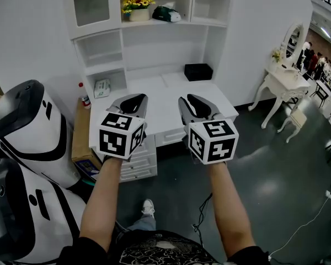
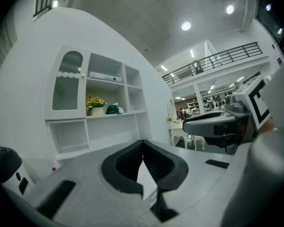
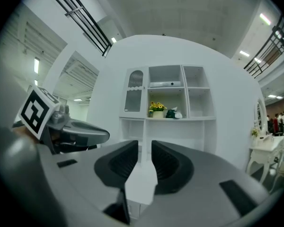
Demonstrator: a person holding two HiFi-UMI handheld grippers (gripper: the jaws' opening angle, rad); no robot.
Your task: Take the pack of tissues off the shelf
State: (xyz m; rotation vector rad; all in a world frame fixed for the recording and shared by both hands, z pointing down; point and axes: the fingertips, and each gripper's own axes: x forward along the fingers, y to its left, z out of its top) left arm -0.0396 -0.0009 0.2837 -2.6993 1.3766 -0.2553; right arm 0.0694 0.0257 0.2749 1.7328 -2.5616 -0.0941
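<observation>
The pack of tissues (image 1: 166, 14), dark green with a white tuft on top, lies on the upper middle shelf of the white hutch (image 1: 154, 23), right of a pot of yellow flowers (image 1: 137, 5). It also shows small in the left gripper view (image 2: 114, 109) and the right gripper view (image 3: 172, 113). Both grippers hang side by side over the desk front, well short of the shelf. My left gripper (image 1: 133, 99) (image 2: 142, 143) is shut, its tips touching, empty. My right gripper (image 1: 194, 100) (image 3: 145, 145) stands slightly open with nothing between its jaws.
A black box (image 1: 198, 72) sits on the white desk (image 1: 160, 95) at the back right. A small carton (image 1: 102, 88) lies in the low left cubby. White-and-black machines (image 1: 22, 131) crowd the left. A dressing table with mirror (image 1: 284, 79) stands at the right.
</observation>
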